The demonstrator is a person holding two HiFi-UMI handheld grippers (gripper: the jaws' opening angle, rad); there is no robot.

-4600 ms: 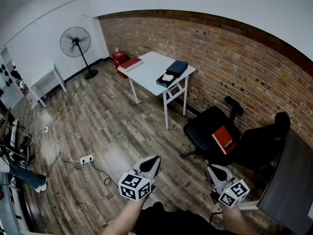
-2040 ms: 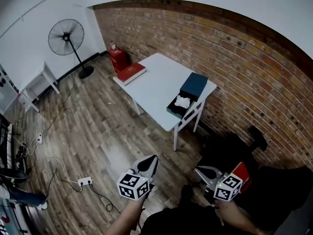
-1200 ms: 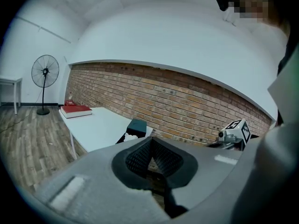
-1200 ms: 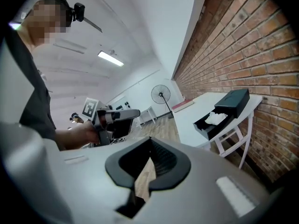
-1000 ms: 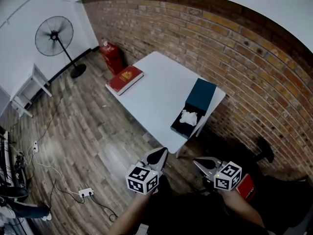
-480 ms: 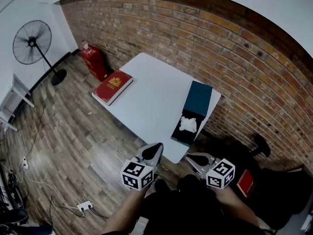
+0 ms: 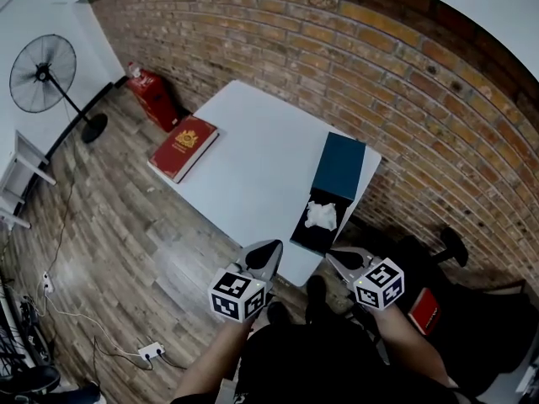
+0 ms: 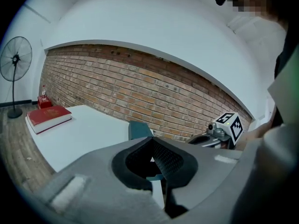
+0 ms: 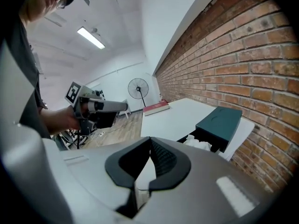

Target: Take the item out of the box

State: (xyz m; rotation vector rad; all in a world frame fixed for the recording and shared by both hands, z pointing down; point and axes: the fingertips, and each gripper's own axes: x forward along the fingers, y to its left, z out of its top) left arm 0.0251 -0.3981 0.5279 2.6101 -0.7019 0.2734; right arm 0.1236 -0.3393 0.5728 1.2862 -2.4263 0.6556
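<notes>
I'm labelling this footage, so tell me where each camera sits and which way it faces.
Head view: on the person's head, steeply down at the table and box; forearms, left gripper and right gripper show.
Left gripper view: on the left gripper, along its shut jaws toward the brick wall; right gripper at right.
Right gripper view: on the right gripper, toward the fan; left gripper at left.
Shared: all three show the red book.

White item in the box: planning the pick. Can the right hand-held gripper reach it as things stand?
Probably yes. The white item lies uncovered in the open box near the table edge, with nothing between it and the right hand-held gripper. Its shut jaws must open first.
</notes>
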